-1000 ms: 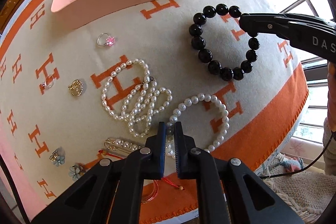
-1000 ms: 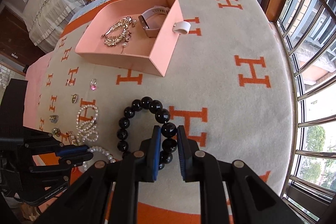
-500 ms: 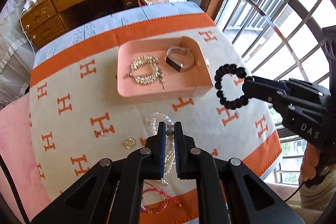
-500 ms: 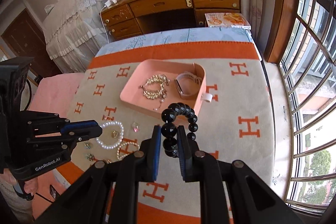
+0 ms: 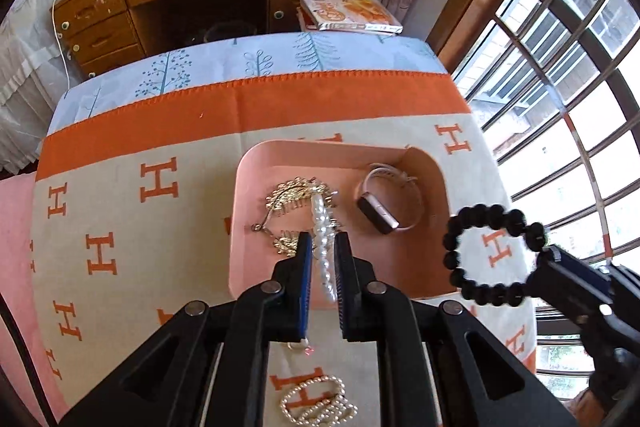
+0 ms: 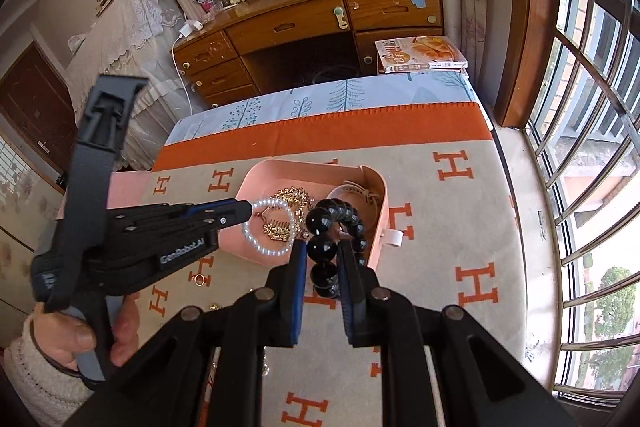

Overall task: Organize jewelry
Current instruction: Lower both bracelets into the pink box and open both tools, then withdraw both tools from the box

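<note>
My left gripper (image 5: 320,247) is shut on a white pearl bracelet (image 5: 325,251) and holds it in the air above the pink tray (image 5: 256,171). The bracelet hangs as a ring in the right wrist view (image 6: 268,227). My right gripper (image 6: 322,247) is shut on a black bead bracelet (image 6: 324,247), held just above the tray's near right corner; it shows as a ring in the left wrist view (image 5: 480,251). The tray (image 6: 372,227) holds a gold hair comb (image 5: 288,199) and a pink watch (image 5: 384,211).
The table is covered by a beige blanket with orange H letters (image 5: 160,183). A pearl necklace (image 5: 316,403) lies below the left gripper. A gold ring (image 6: 201,279) lies left of the tray. A wooden desk (image 6: 312,27) and barred windows (image 6: 592,147) stand beyond.
Both grippers have lifted their bracelets off the blanket and carried them forward to the tray. The pearl bracelet now hangs over the tray's contents; the black bracelet is beside it.
</note>
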